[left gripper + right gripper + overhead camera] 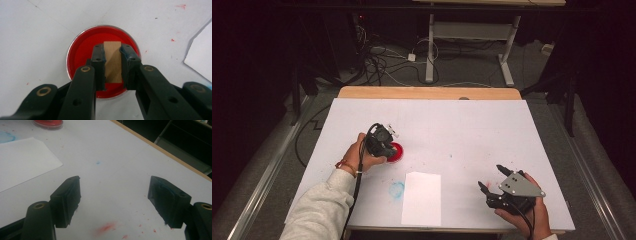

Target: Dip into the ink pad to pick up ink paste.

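My left gripper [112, 52] points down over a round red ink pad [82, 50] and is shut on a small wooden block [113, 62], which stands between its two pads above the red surface. In the high view the same gripper [382, 142] sits over the red ink pad [397, 152] left of the table's middle. A white sheet of paper [422, 197] lies near the front edge, with a blue ink smudge [396, 189] beside it. My right gripper [493, 176] rests at the front right, jaws wide apart and nothing between them [114, 192].
The white table top [462, 130] carries small red and blue ink specks. A wooden strip [427, 92] runs along its far edge. Beyond it are floor cables and the legs of another table [472, 45]. The paper's corner [22, 160] lies left of the right gripper.
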Demonstrator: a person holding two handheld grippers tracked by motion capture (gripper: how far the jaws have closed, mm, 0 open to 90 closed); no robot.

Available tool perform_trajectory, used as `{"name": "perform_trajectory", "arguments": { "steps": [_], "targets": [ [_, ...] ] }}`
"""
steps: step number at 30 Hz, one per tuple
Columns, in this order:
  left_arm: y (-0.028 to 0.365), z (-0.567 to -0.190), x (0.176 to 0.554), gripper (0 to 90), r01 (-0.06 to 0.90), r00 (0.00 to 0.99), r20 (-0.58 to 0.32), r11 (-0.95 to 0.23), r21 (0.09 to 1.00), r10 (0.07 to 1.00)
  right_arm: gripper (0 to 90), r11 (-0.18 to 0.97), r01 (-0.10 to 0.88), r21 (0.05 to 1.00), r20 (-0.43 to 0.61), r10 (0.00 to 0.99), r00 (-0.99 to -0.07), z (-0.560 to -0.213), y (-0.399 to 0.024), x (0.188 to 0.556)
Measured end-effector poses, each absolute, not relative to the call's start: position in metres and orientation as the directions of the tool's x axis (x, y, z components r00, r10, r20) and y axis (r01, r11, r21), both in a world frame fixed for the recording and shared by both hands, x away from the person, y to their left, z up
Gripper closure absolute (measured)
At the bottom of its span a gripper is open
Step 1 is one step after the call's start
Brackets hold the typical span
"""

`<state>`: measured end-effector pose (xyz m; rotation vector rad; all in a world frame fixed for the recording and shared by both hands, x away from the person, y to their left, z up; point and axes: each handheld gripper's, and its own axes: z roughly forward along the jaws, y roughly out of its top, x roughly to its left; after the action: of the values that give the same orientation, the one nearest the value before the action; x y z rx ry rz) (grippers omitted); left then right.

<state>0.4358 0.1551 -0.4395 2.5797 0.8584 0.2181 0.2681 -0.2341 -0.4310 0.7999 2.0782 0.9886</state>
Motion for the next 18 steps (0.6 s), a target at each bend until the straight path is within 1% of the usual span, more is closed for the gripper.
{"name": "perform_trajectory", "arguments": {
  "steps": [1,4,6,7,8,10,14,16,18],
  "targets": [
    [0.155,-0.44,0.436,74.0,0.538,0.798,0.018,-0.726,0.429,0.602,26.6,0.52,0.23,0.822,-0.318,0.756,-0.572,-0.431,-0.234,0.268],
    [0.165,-0.436,0.434,74.0,0.537,0.797,-0.024,-0.689,0.487,0.604,26.6,0.52,0.23,0.823,-0.319,0.757,-0.57,-0.431,-0.236,0.268],
    [0.172,-0.431,0.431,74.0,0.534,0.789,-0.023,-0.666,0.522,0.614,26.6,0.519,0.231,0.823,-0.319,0.758,-0.569,-0.431,-0.236,0.269],
    [0.178,-0.425,0.427,74.0,0.524,0.786,-0.025,-0.644,0.558,0.618,26.6,0.518,0.233,0.823,-0.317,0.76,-0.568,-0.432,-0.237,0.269],
    [0.178,-0.425,0.427,74.0,0.524,0.786,-0.025,-0.644,0.558,0.618,26.6,0.518,0.233,0.823,-0.317,0.76,-0.568,-0.432,-0.237,0.269],
    [0.182,-0.417,0.421,73.9,0.504,0.783,0.01,-0.645,0.575,0.621,26.6,0.518,0.233,0.823,-0.319,0.76,-0.566,-0.431,-0.237,0.269],
    [0.185,-0.41,0.416,73.9,0.491,0.786,0.006,-0.63,0.601,0.618,26.6,0.522,0.228,0.822,-0.324,0.757,-0.567,-0.431,-0.235,0.268],
    [0.186,-0.405,0.412,73.9,0.482,0.784,0.03,-0.638,0.6,0.62,26.6,0.523,0.225,0.822,-0.325,0.756,-0.568,-0.431,-0.235,0.268],
    [0.187,-0.402,0.409,73.9,0.475,0.79,0.022,-0.634,0.611,0.613,26.7,0.522,0.227,0.822,-0.324,0.756,-0.568,-0.431,-0.235,0.268]
  ]
}}
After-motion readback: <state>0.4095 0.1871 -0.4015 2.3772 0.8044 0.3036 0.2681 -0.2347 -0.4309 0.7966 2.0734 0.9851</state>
